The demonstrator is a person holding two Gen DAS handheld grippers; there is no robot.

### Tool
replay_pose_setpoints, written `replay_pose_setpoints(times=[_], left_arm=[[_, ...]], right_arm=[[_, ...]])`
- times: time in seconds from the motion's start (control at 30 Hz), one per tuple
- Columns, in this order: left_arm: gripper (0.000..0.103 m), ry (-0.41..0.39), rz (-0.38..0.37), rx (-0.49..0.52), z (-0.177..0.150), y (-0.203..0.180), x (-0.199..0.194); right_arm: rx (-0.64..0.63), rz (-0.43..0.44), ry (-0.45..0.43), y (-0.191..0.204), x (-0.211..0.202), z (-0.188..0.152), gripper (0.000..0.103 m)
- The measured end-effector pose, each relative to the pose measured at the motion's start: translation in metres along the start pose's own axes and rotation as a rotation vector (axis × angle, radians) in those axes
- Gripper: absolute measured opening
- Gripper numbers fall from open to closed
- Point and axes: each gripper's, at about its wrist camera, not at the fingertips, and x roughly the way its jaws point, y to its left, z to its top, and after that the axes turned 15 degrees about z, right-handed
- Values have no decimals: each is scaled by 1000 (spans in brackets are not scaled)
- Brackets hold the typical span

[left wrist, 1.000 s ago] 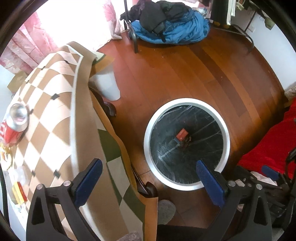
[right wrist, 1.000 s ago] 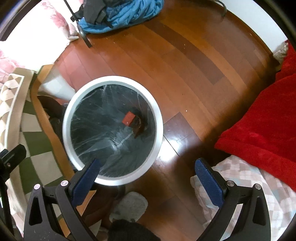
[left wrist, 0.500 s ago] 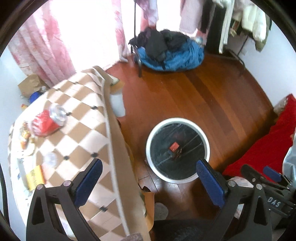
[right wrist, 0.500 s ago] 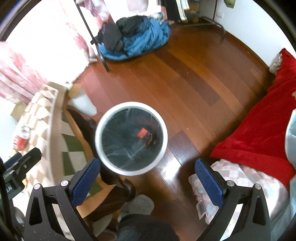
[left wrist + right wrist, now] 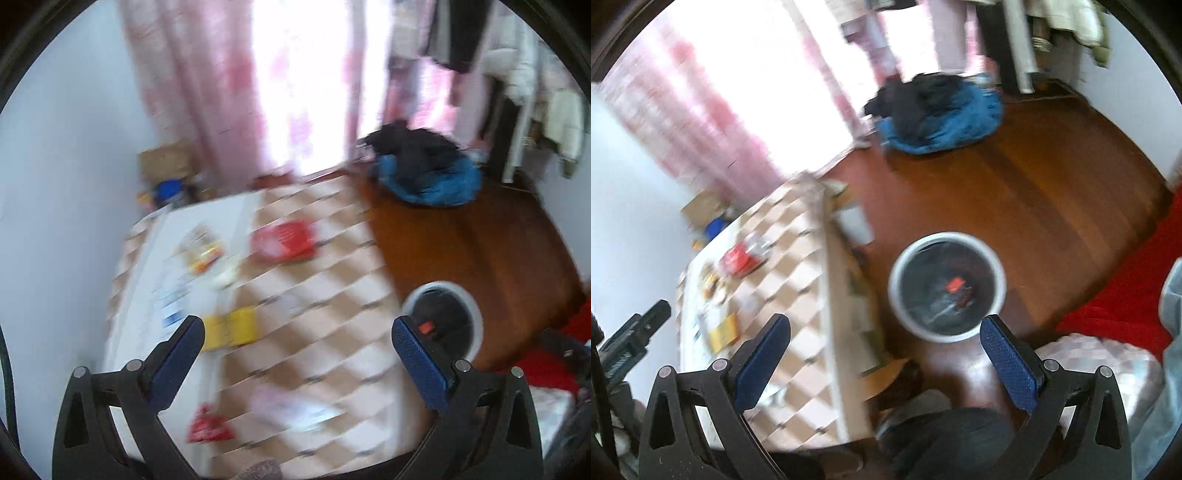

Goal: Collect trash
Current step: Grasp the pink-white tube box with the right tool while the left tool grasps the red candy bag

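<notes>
Both views are motion-blurred. My left gripper (image 5: 297, 356) is open and empty, high above the checkered table (image 5: 332, 295). On the table lie a red can (image 5: 284, 242), a yellow packet (image 5: 231, 328), a red wrapper (image 5: 210, 428) and other small litter. The white-rimmed trash bin (image 5: 443, 317) with a black liner stands on the floor to the right, with a red item (image 5: 425, 327) inside. My right gripper (image 5: 884, 352) is open and empty, above the table edge and the bin (image 5: 947, 286). The red can (image 5: 738, 258) shows there too.
A blue and black clothes pile (image 5: 938, 114) lies on the wooden floor (image 5: 1052, 206) at the back. Pink curtains (image 5: 229, 92) hang behind the table. A red blanket (image 5: 1126, 295) lies at right. A small white bin (image 5: 855, 225) stands by the table edge.
Both grippers have risen and swung left, from right over the bin to high above the table. The bin looks smaller and the table's litter has come into view. Both stayed open.
</notes>
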Motion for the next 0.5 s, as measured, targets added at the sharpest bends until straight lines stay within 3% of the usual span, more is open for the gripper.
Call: replay_pose_setpoints(times=[0.23, 0.37, 0.5], left_arm=[[103, 199, 132, -85, -80, 91, 73], [103, 293, 212, -112, -126, 118, 114], [103, 378, 229, -124, -162, 135, 148]], right_arm=[[-155, 70, 197, 86, 86, -64, 103], [-286, 63, 333, 130, 151, -108, 103], [-401, 31, 439, 161, 210, -143, 103]])
